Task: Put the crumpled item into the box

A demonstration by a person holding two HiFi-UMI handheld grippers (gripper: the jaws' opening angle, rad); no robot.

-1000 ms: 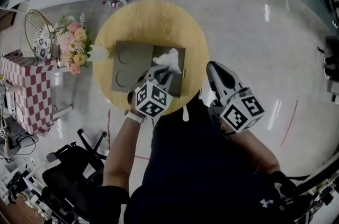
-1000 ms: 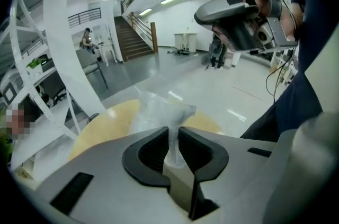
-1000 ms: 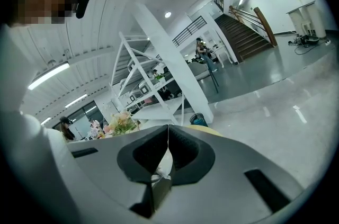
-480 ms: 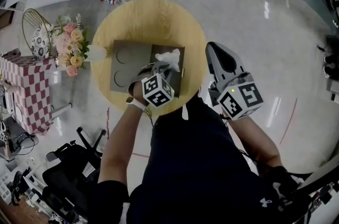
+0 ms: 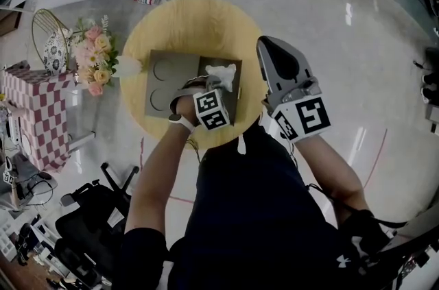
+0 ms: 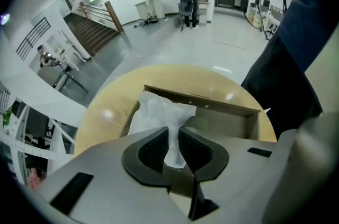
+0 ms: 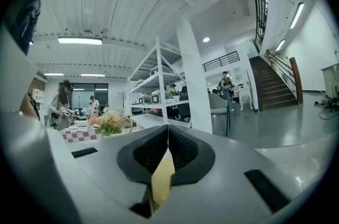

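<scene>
Crumpled item [image 6: 159, 114] — white, wrinkled — is pinched by its lower tail in my left gripper [image 6: 173, 148], jaws narrow and pressed on it. Its bulk sits over the open compartment of the brown box [image 6: 225, 117], which lies on the round wooden table [image 5: 199, 21]. Right gripper [image 5: 273, 59] is beside the table's edge — jaws together, nothing between them.

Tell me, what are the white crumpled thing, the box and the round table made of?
Crumpled item: thin, slightly translucent white, creased and twisted, probably plastic film or tissue.
Box: matte grey-brown flat panels with a folded-out flap, likely cardboard.
Table: pale yellow with soft glare spots, looks like smooth-finished wood or laminate.
</scene>
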